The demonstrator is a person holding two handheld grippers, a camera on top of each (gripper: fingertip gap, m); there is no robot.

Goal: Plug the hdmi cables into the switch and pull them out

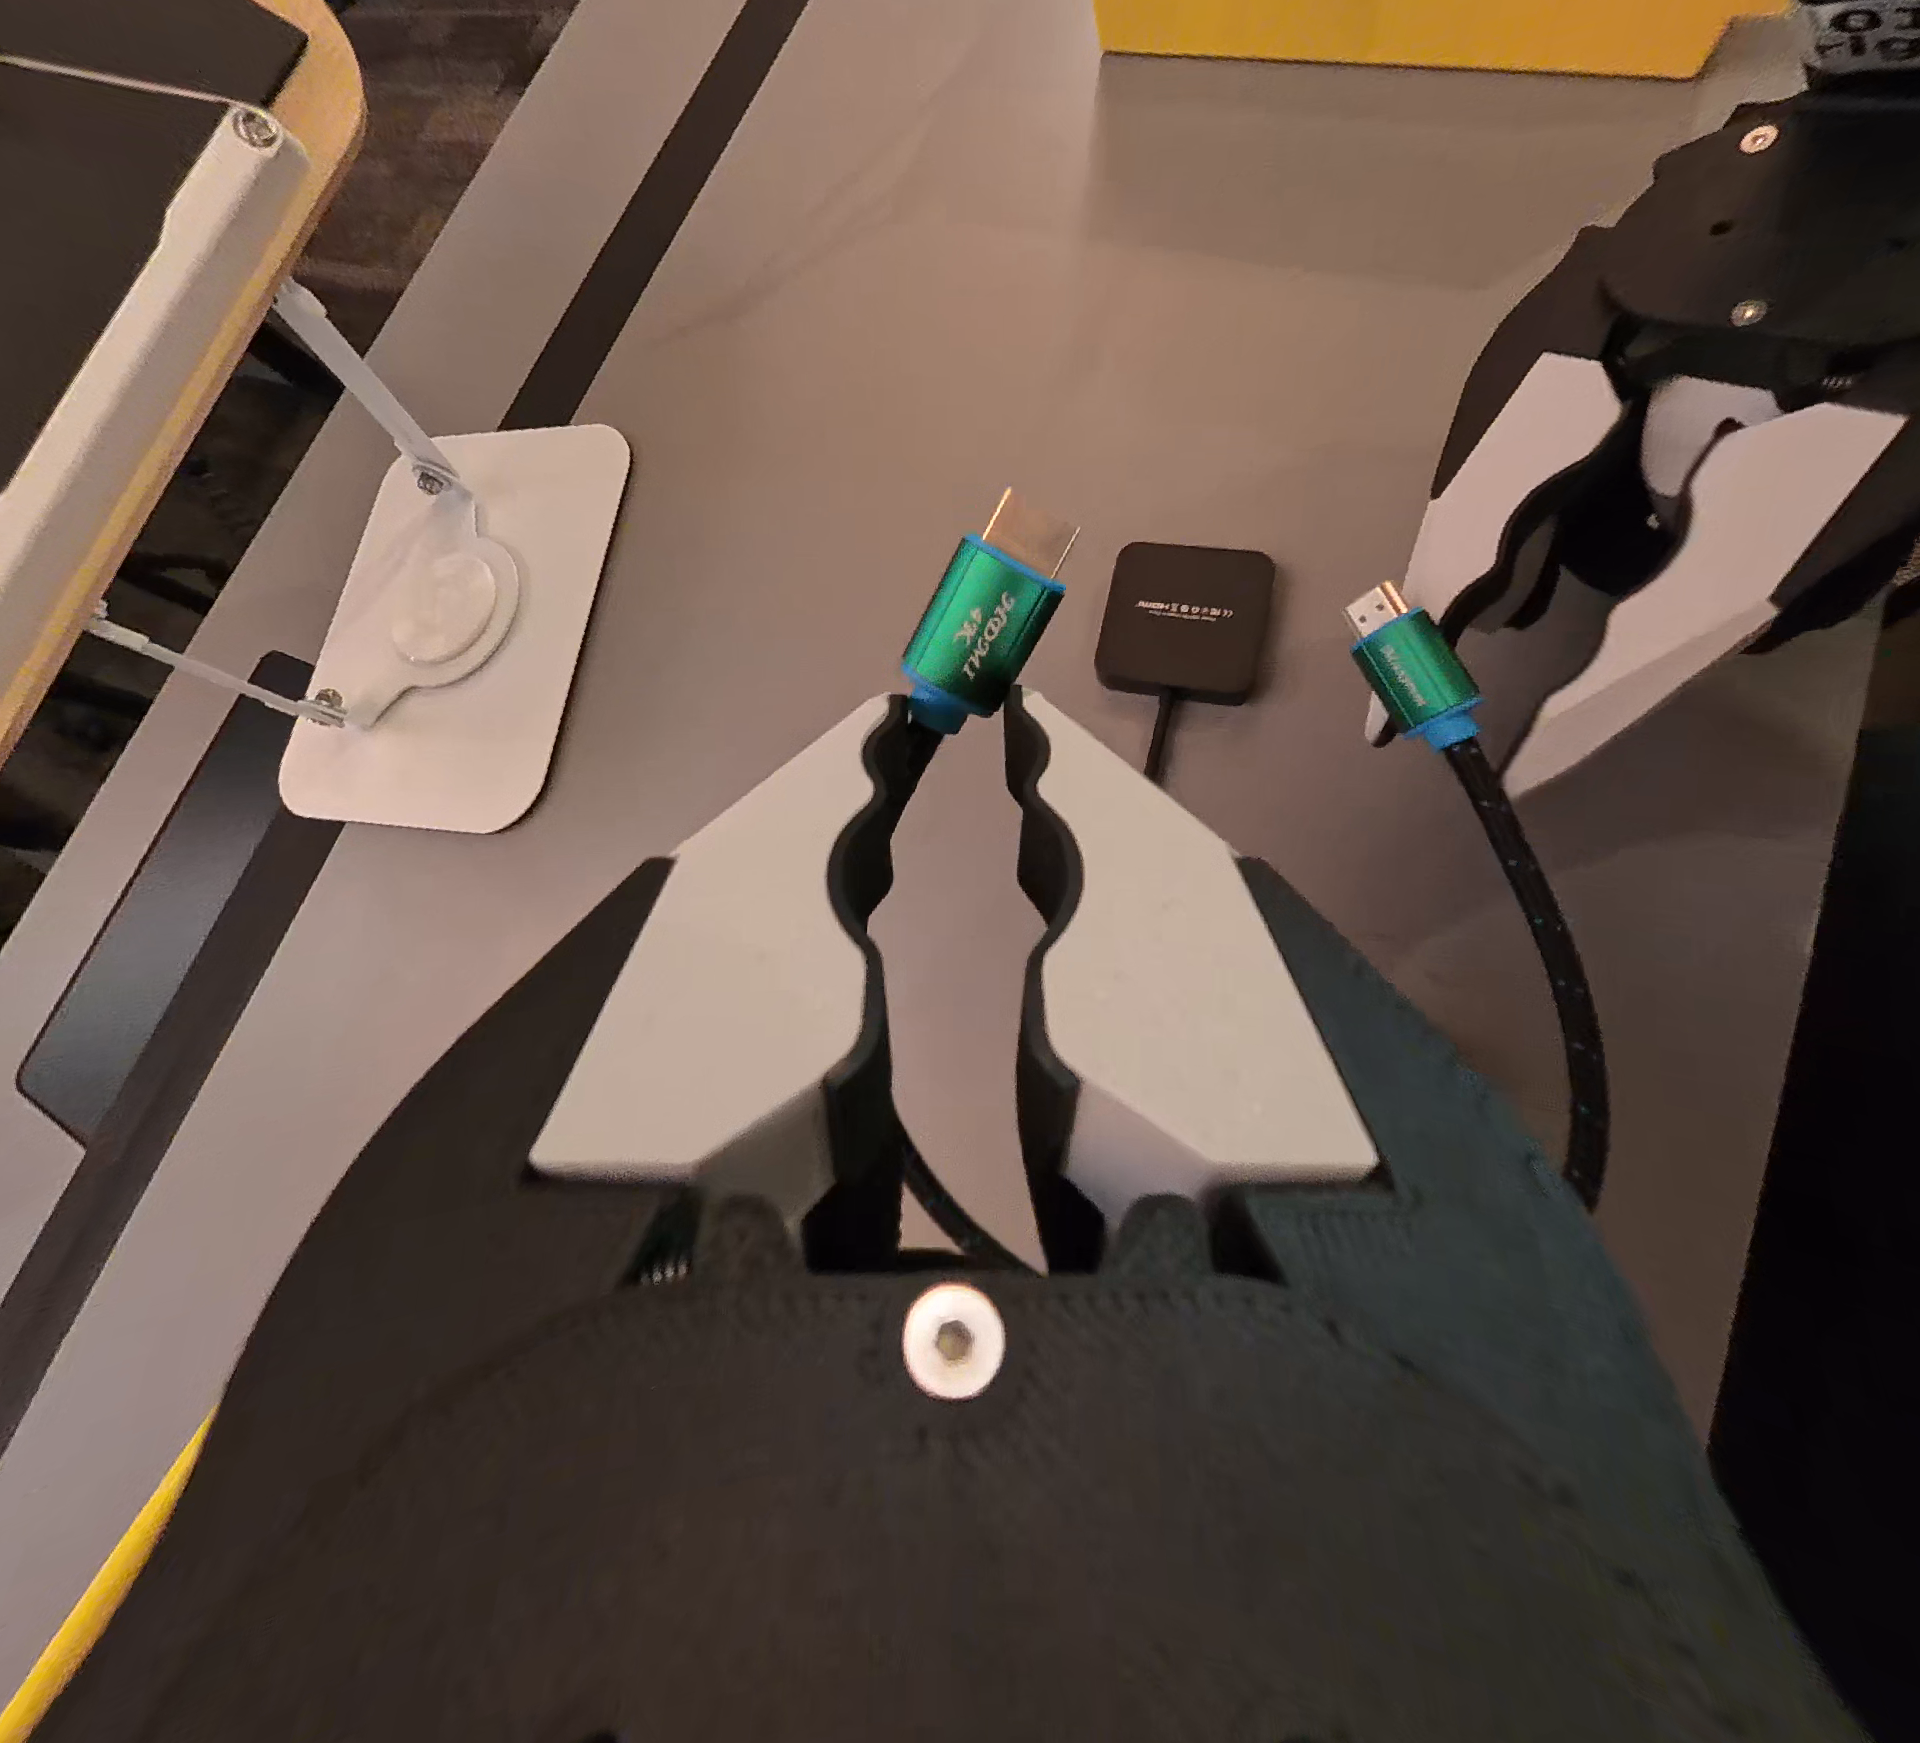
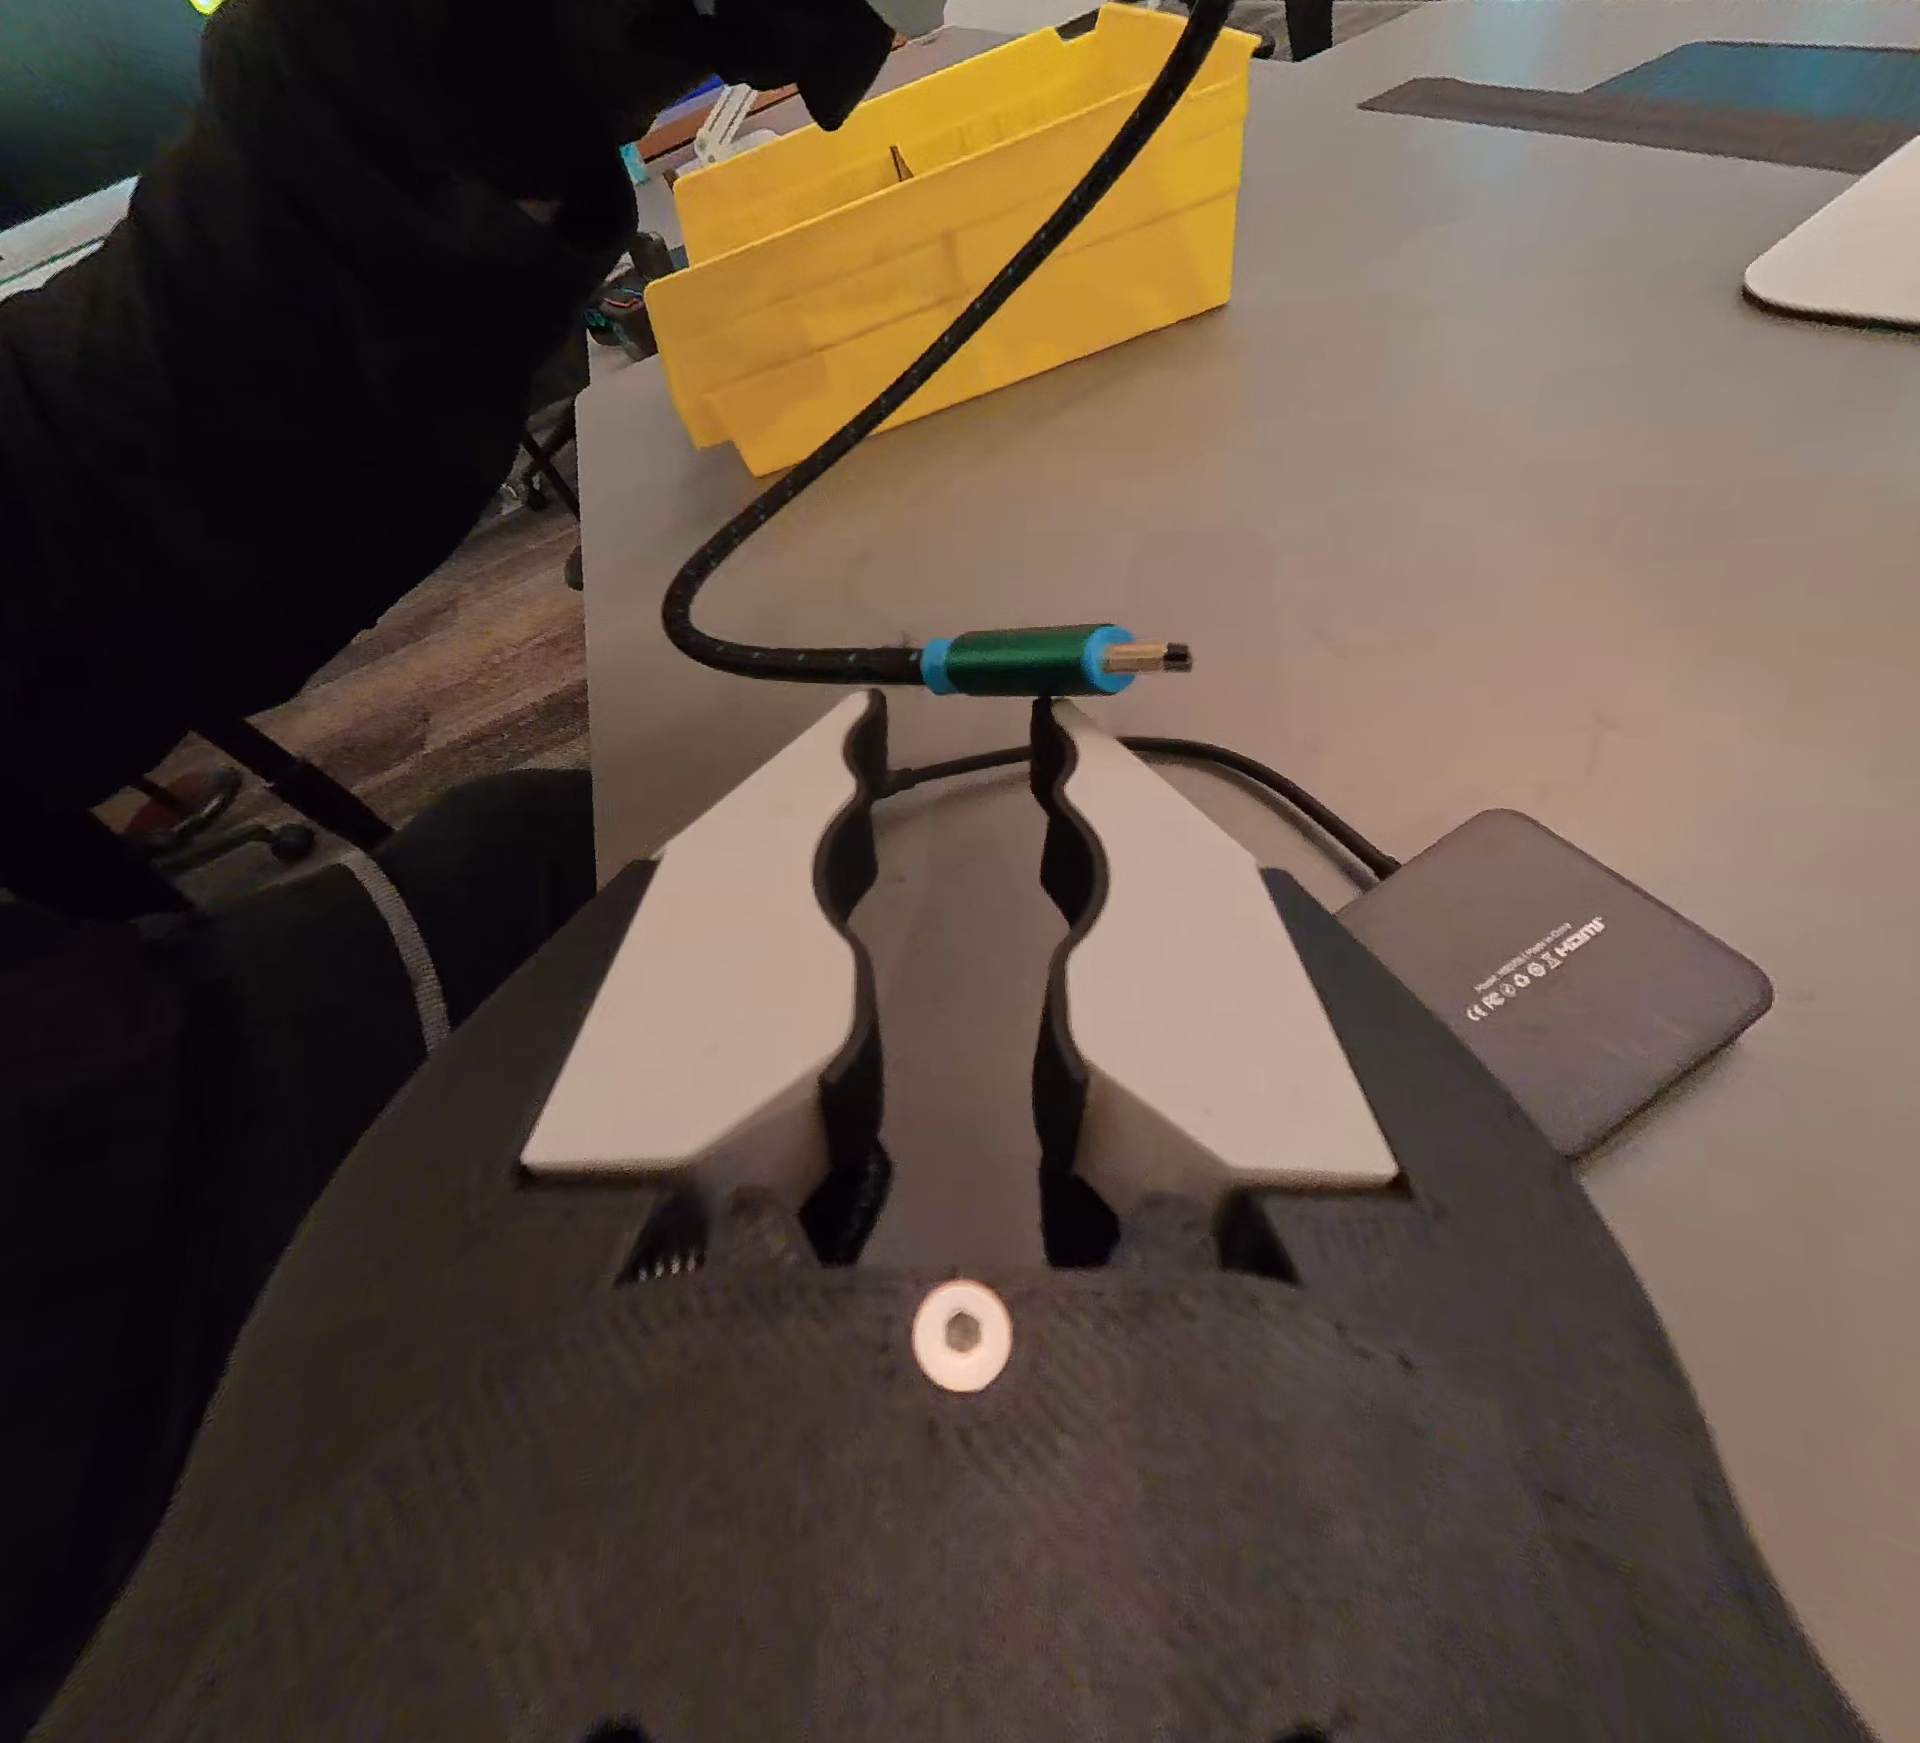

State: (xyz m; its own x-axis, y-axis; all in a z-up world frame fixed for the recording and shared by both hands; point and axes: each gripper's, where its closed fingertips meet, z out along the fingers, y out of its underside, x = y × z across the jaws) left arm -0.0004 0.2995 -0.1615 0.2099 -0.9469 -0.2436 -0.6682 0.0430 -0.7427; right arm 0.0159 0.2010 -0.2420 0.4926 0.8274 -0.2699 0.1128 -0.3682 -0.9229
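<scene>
grey table [image 1: 935, 239], left gripper [image 1: 956, 706] plug [image 1: 982, 618] points toward switch [image 1: 1184, 618]

On the table [image 1: 935, 259] the switch [image 1: 1184, 623] lay flat, between two plugs held above it. In the left wrist view, one plug [image 1: 982, 618] stood just left of the switch, at the tips of the left gripper [image 1: 956, 706]. The other plug [image 1: 1413, 665] hung to the switch's right, before the right gripper [image 1: 1496, 654]. A bin [image 2: 956, 259] sat behind, near the table's far edge. A stand's base [image 1: 457, 633] rested well left of the switch.
</scene>
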